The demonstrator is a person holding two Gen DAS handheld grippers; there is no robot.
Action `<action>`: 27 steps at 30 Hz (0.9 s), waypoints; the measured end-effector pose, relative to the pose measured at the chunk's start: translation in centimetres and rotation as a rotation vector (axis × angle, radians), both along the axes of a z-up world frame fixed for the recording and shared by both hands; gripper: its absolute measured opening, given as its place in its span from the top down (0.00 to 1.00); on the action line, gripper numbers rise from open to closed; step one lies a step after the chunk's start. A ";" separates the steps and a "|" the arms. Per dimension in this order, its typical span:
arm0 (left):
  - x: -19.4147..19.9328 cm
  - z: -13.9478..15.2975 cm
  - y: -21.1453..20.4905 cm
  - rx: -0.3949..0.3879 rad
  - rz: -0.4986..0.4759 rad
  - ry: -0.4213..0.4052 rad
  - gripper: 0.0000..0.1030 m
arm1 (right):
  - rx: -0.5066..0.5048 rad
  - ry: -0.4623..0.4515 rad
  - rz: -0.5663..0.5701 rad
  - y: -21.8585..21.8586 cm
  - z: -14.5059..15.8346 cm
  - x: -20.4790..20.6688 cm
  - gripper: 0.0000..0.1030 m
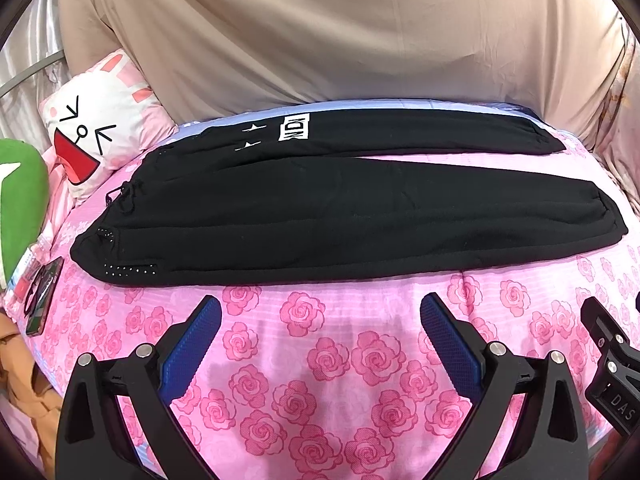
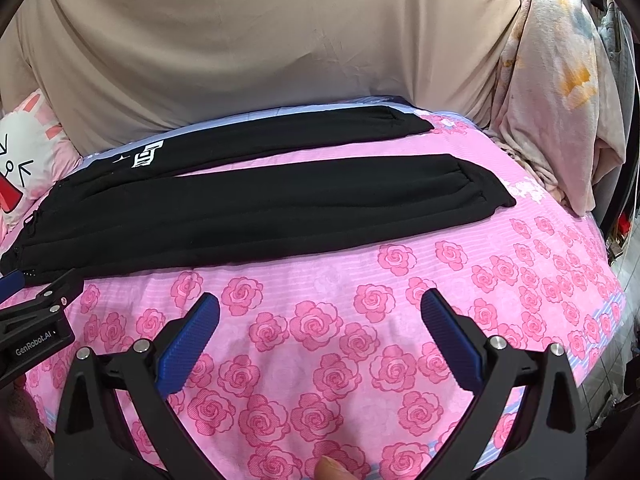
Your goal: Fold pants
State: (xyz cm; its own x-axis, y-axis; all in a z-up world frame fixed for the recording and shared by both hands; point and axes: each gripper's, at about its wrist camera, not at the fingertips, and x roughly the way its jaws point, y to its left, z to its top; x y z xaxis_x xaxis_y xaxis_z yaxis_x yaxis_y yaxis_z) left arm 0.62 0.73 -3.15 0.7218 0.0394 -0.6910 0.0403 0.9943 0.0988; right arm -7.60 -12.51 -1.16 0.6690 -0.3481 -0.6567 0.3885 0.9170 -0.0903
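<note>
I see the pants [image 1: 320, 208] as matt black knit cloth, soft and slightly fuzzy, with a flat white print. The bedsheet [image 1: 320, 360] is thin woven cotton, matt, printed with roses. My left claw [image 1: 320, 312] and right claw [image 2: 320, 312] are matt black plastic with ribbed blue rubber pads [image 2: 188, 344] and shiny metal pins.

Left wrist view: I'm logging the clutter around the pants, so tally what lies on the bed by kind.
Black pants: 1
Cartoon-face pillow: 1
Green cushion: 1
Phone: 1
Total: 4
</note>
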 end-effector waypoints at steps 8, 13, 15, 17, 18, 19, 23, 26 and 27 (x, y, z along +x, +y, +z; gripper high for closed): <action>0.0 -0.2 0.1 -0.001 0.000 0.002 0.05 | 0.001 0.003 0.002 0.0 0.0 0.1 0.04; 0.1 -0.2 0.0 -0.001 -0.001 0.003 0.05 | -0.002 0.003 0.002 0.0 0.0 0.1 0.04; 0.0 -0.2 0.1 0.000 0.002 0.002 0.05 | -0.001 0.002 0.002 0.1 0.0 0.1 0.04; 0.1 -0.2 0.1 0.002 0.004 0.003 0.05 | -0.001 0.004 0.002 0.1 0.0 0.1 0.04; 0.1 -0.3 0.2 0.002 0.005 0.004 0.05 | -0.002 0.003 0.002 0.1 0.0 0.1 0.04; 0.1 -0.4 0.2 0.002 0.004 0.005 0.05 | -0.002 0.004 0.003 0.1 0.0 0.1 0.04; 0.1 -0.4 0.2 0.003 0.003 0.008 0.05 | -0.002 0.004 0.003 0.2 0.0 0.1 0.04; 0.0 -0.4 0.3 0.004 0.003 0.009 0.05 | -0.004 0.004 0.002 0.2 0.0 0.1 0.04; 0.1 -0.3 0.2 0.003 0.004 0.009 0.05 | -0.004 0.005 0.001 0.3 0.0 0.2 0.04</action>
State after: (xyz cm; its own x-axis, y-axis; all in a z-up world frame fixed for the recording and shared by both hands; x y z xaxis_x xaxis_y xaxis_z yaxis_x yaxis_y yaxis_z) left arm 0.71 0.95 -3.49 0.7157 0.0441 -0.6970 0.0376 0.9941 0.1014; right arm -7.42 -12.25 -1.15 0.6664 -0.3500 -0.6583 0.3867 0.9172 -0.0961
